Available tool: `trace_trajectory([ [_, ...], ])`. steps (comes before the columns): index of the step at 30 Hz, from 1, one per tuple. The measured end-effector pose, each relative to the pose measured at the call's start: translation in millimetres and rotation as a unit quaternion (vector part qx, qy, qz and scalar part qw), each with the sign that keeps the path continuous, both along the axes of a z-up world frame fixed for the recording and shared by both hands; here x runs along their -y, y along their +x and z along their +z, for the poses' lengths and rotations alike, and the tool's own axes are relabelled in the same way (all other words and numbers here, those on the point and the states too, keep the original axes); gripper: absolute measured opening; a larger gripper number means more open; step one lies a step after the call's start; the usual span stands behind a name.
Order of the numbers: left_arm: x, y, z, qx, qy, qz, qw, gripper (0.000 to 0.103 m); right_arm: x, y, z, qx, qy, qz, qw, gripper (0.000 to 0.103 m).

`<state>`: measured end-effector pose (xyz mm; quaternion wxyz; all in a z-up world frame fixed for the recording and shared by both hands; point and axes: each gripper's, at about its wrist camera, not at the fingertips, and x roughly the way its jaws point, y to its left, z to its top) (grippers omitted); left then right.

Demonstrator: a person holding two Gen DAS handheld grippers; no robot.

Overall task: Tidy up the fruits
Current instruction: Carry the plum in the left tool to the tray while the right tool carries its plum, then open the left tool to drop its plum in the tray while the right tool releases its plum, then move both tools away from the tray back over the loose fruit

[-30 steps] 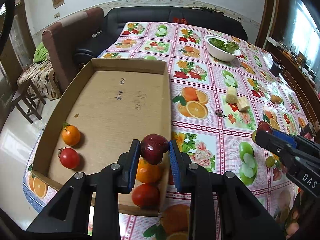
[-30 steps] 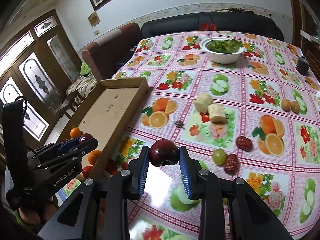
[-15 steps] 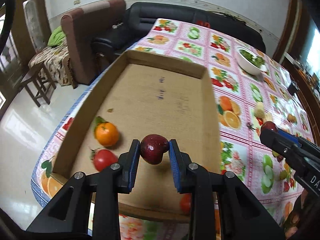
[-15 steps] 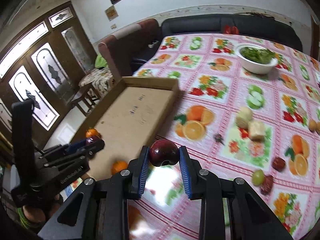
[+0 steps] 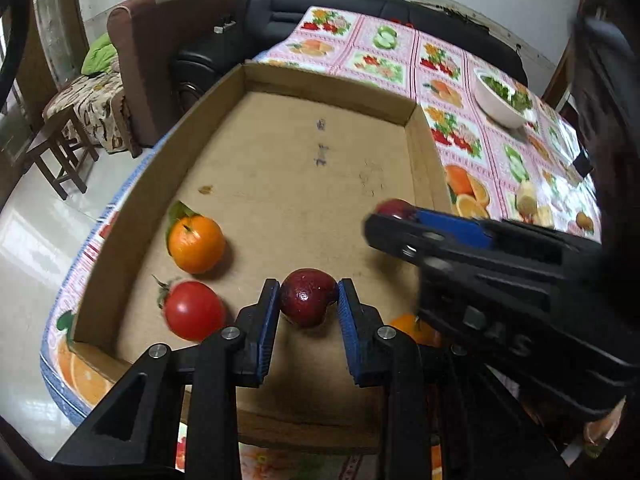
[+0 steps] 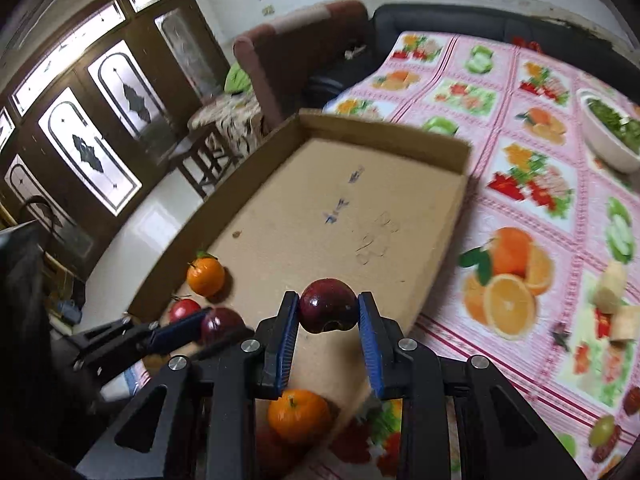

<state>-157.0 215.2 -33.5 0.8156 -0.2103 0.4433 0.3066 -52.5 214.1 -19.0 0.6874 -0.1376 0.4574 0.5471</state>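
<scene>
Cardboard tray [image 5: 332, 92], left gripper [image 5: 308, 312] clamping dark plum [image 5: 307, 302]

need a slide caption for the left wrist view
Left gripper holds a dark red fruit over the cardboard tray, beside an orange and a tomato.

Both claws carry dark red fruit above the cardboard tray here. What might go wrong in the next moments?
1. The left claw and right claw hang close together over the shallow cardboard tray, so they may collide while lowering.
2. The left claw's dark red plum sits just beside the red tomato and leafy orange tangerine; released, it may knock them.
3. The right claw's dark red apple could roll toward the low wall.
</scene>
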Motion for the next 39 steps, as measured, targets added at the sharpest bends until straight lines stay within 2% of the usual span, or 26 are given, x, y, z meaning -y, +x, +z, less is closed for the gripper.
trace_trajectory([
  [4, -2.9, 0.3, -8.0, -0.008, -0.009, 0.003, 0.9999, 0.027, -10.4, 0.9, -12.5, -0.004, -0.014, 0.006, 1.000, 0.030],
  [10, -4.4, -1.0, -7.0, -0.007, -0.009, 0.006, 0.9999, 0.028, -18.9, -0.6, -13.8, 0.002, -0.021, 0.015, 1.000, 0.032],
  [11, -4.7, -1.7, -7.0, -0.008, -0.010, 0.007, 0.9999, 0.030, -19.2, 0.5, -14.0, 0.002, -0.020, 0.015, 1.000, 0.032],
  [13, -5.4, -3.2, -5.9, -0.009, -0.009, 0.012, 0.9998, 0.043, -17.9, 2.6, -13.7, -0.005, -0.017, 0.015, 1.000, 0.032],
  [15, -4.7, -5.1, -2.5, -0.006, -0.006, 0.015, 0.9998, 0.044, -16.0, 5.4, -12.0, -0.012, -0.014, 0.012, 1.000, 0.036],
  [17, -2.6, -6.7, 2.1, -0.004, -0.002, 0.018, 0.9998, 0.045, -12.7, 8.1, -7.3, -0.015, -0.005, 0.008, 1.000, 0.047],
  [19, 0.5, -7.8, 6.4, -0.002, 0.005, 0.019, 0.9998, 0.050, -4.8, 9.7, -0.4, -0.018, 0.007, 0.001, 1.000, 0.047],
  [29, 25.1, -4.8, 27.2, 0.013, 0.024, 0.015, 0.9995, 0.050, 64.4, 21.7, 24.5, -0.028, 0.046, -0.053, 0.997, 0.047],
  [36, 52.2, 8.6, 35.2, 0.017, 0.031, -0.010, 0.9993, 0.050, 136.9, 34.1, 35.8, -0.026, 0.064, -0.112, 0.991, 0.048],
  [39, 63.7, 14.8, 37.6, 0.016, 0.033, -0.022, 0.9991, 0.050, 168.4, 40.2, 38.2, -0.024, 0.070, -0.142, 0.987, 0.052],
])
